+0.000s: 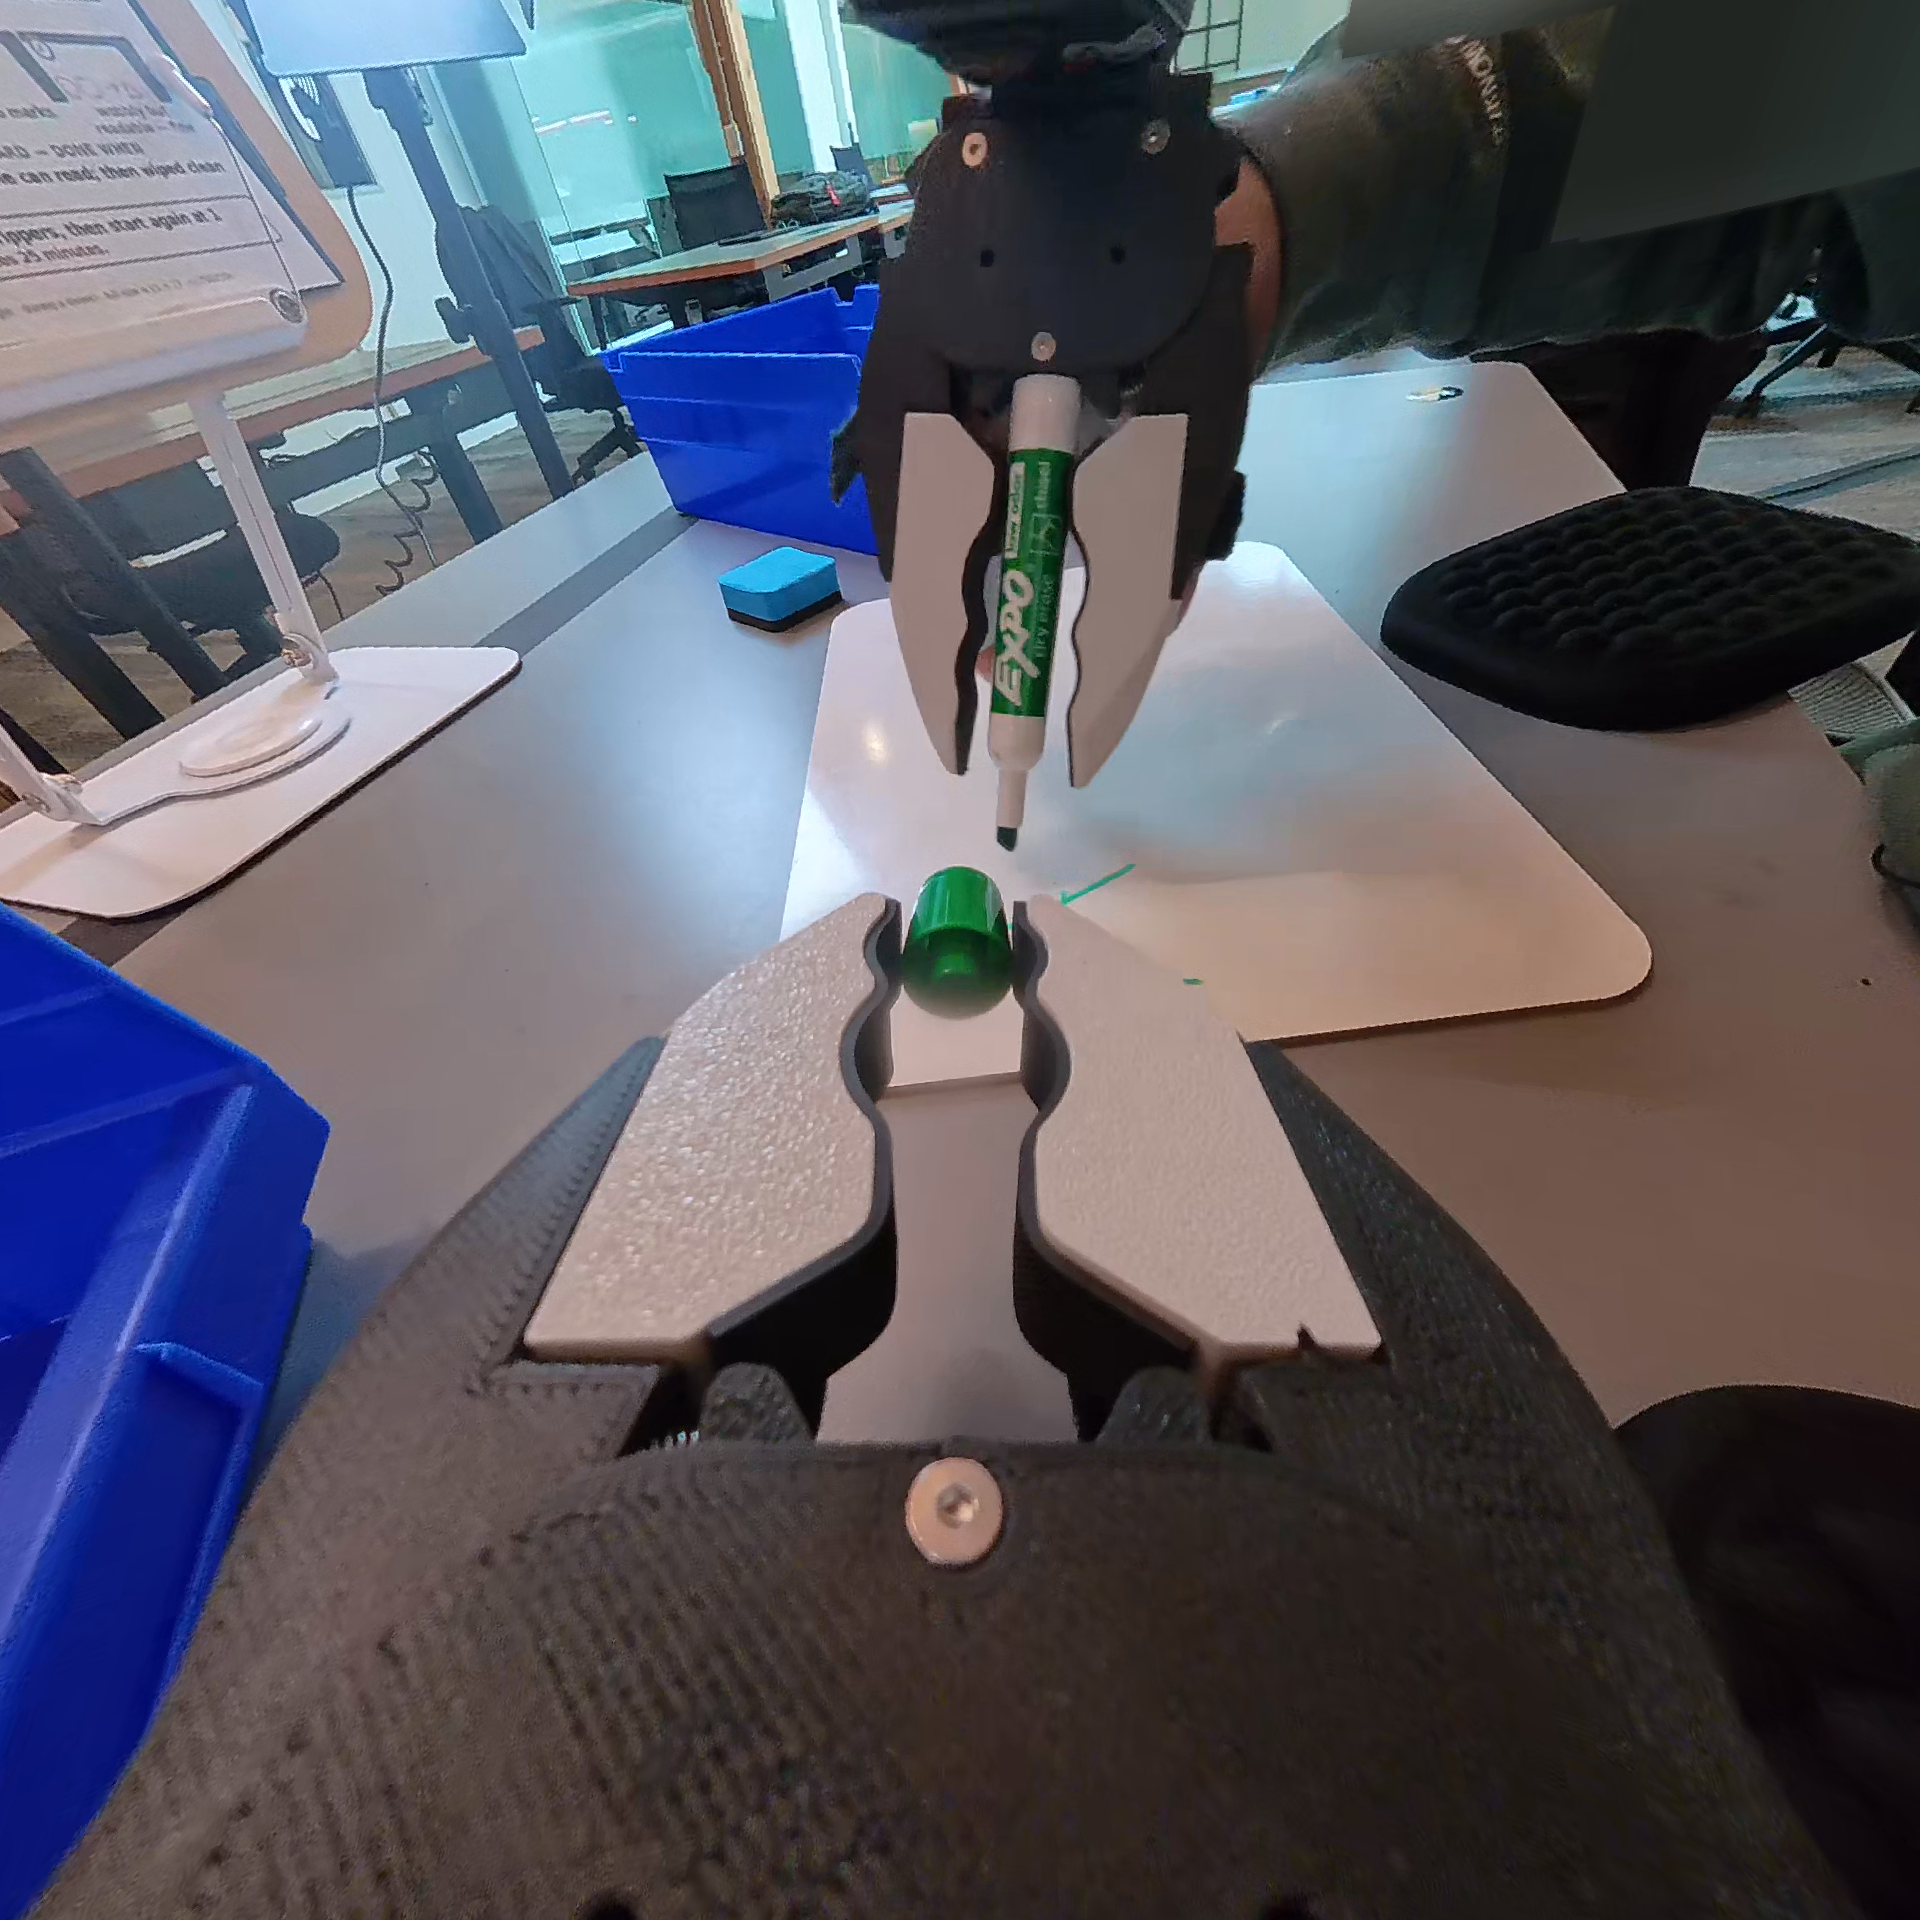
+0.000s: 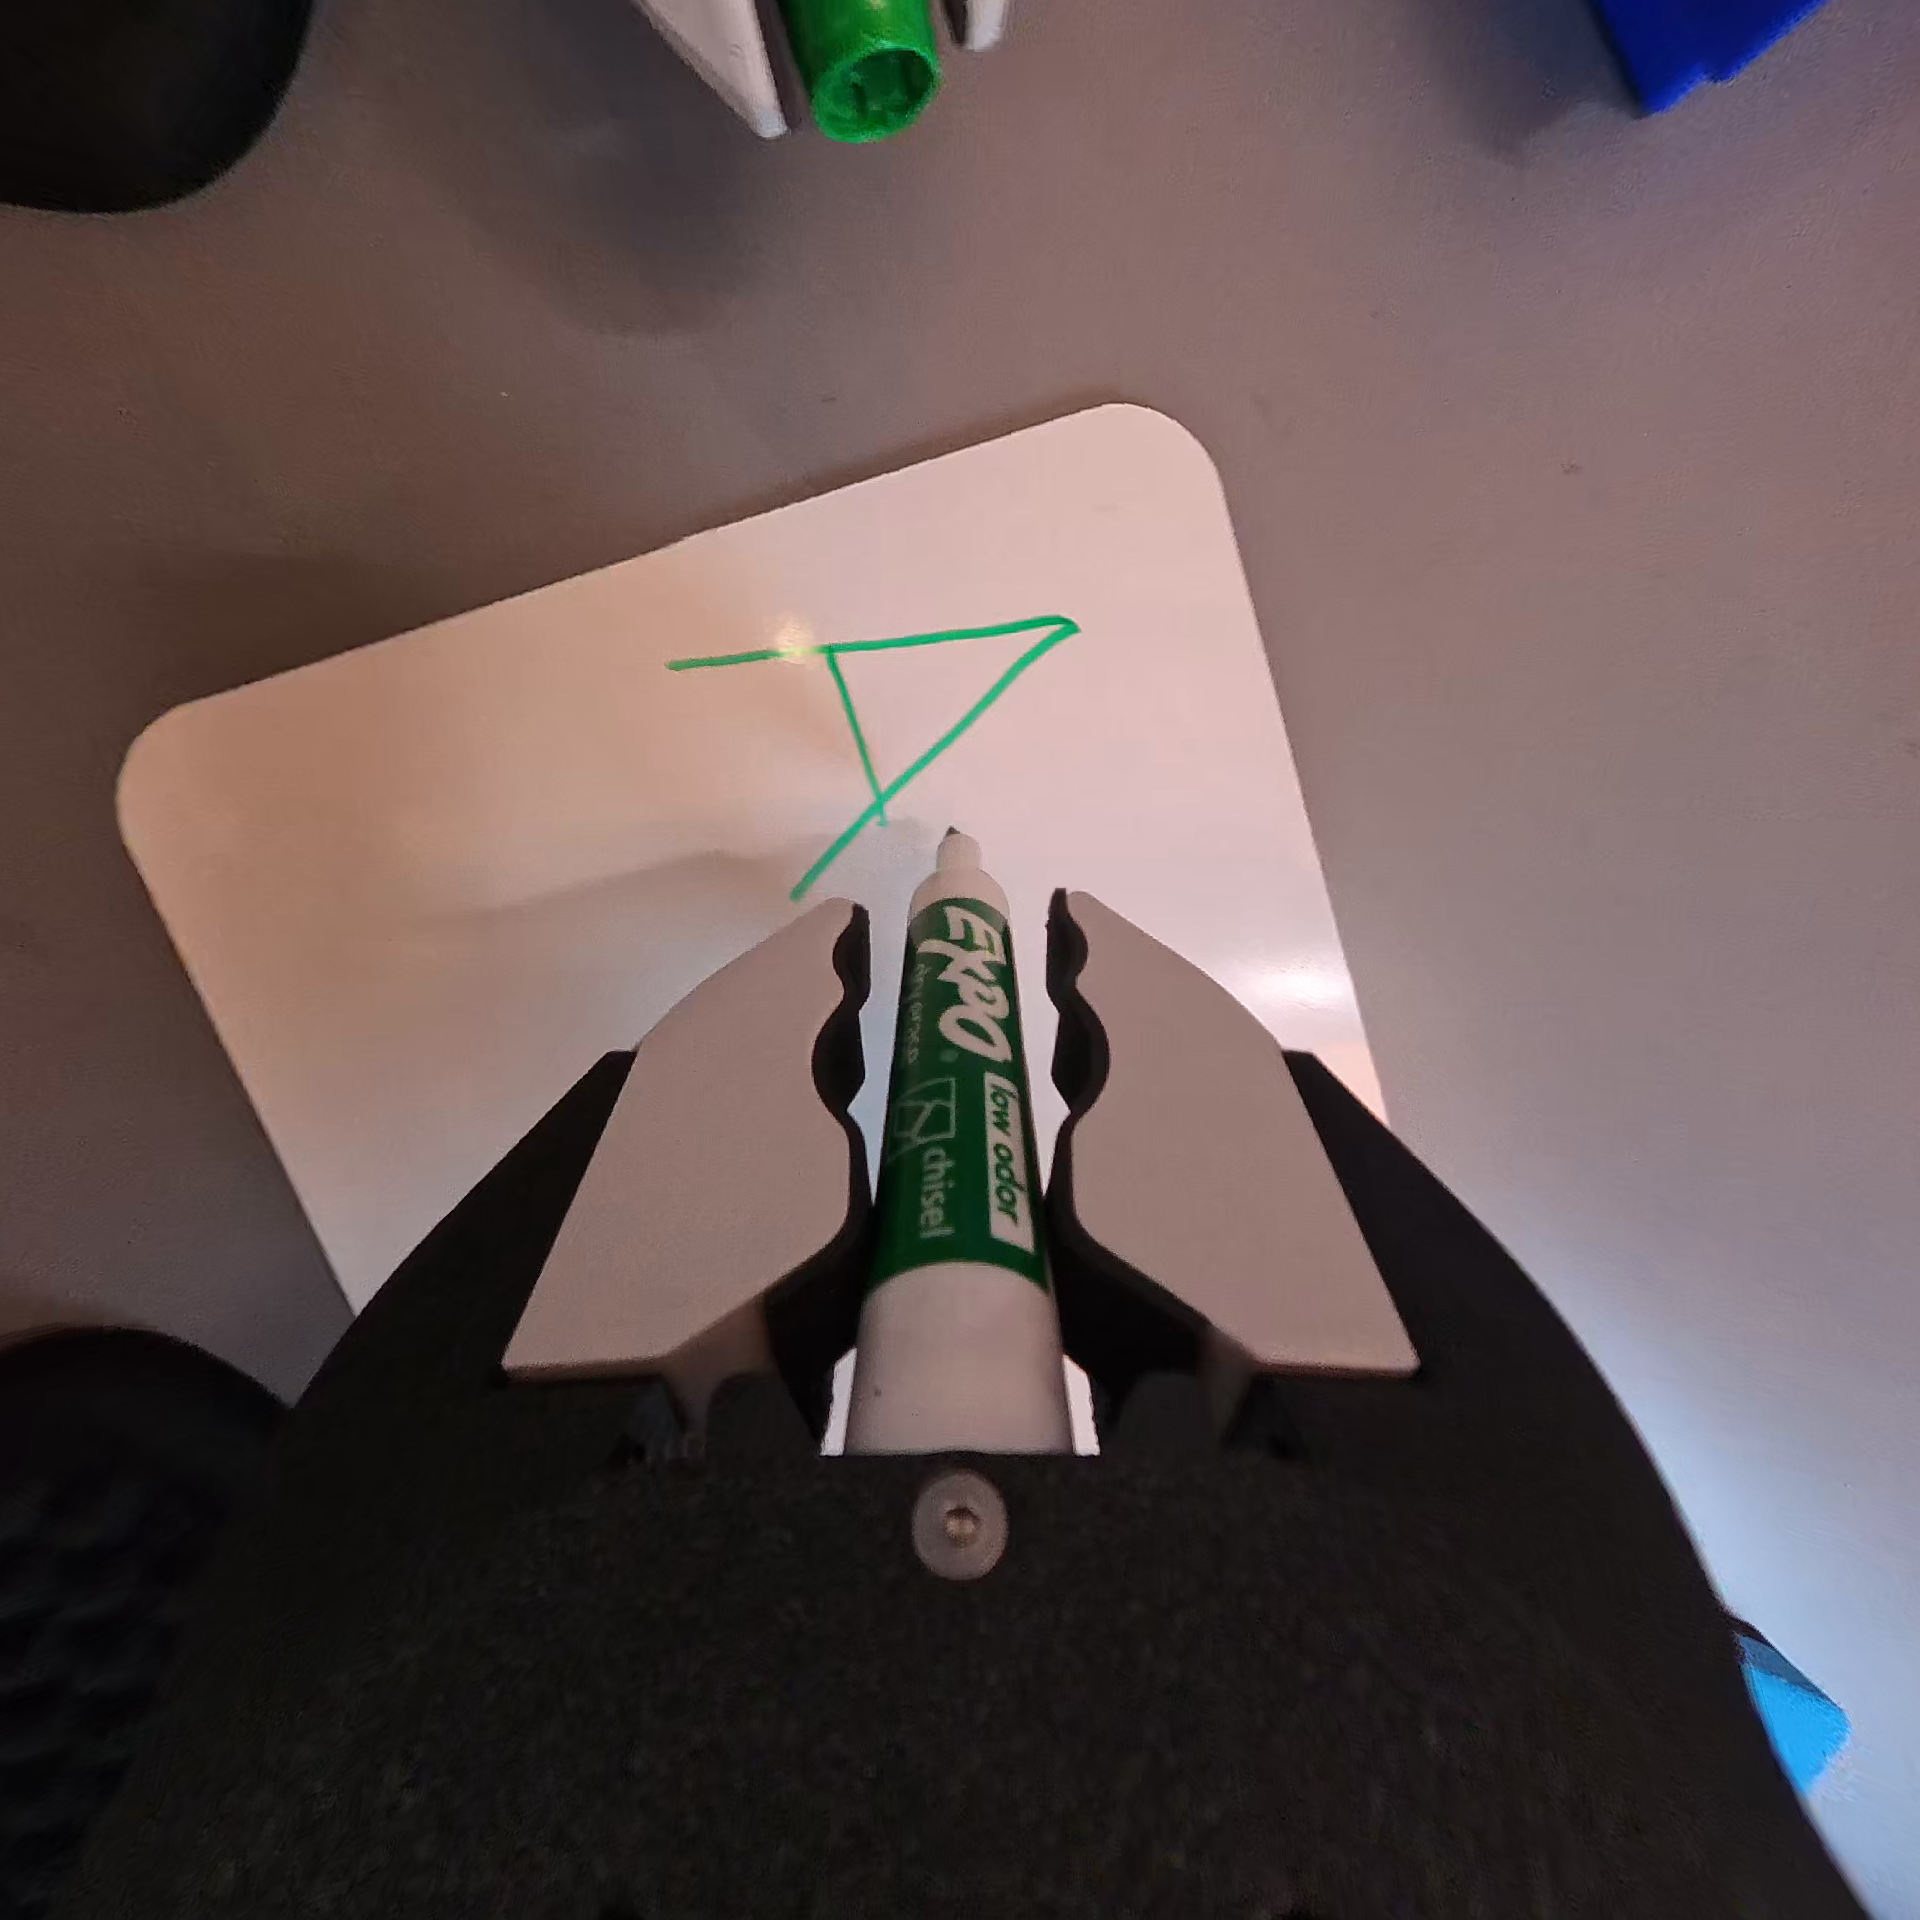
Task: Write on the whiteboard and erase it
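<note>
A small white whiteboard (image 2: pixel 520 935) lies flat on the grey table and bears green lines (image 2: pixel 935 717) that form a triangle-like figure. My right gripper (image 2: pixel 956 914) is shut on a green marker (image 2: pixel 951 1122), uncapped, its tip just above the board by the lines. In the left wrist view that gripper (image 1: pixel 1023 769) points the marker (image 1: pixel 1029 603) down over the whiteboard (image 1: pixel 1299 831). My left gripper (image 1: pixel 956 914) is shut on the green marker cap (image 1: pixel 956 951) at the board's near edge. The cap also shows in the right wrist view (image 2: pixel 868 73).
A blue eraser (image 1: pixel 779 587) lies on the table beyond the board's far left corner. Blue bins stand at the back (image 1: pixel 758 416) and at the near left (image 1: pixel 125 1299). A white stand with a printed sheet (image 1: pixel 156 208) is at left. A black pad (image 1: pixel 1662 603) is at right. There is about 11 cm between the tips of the two grippers.
</note>
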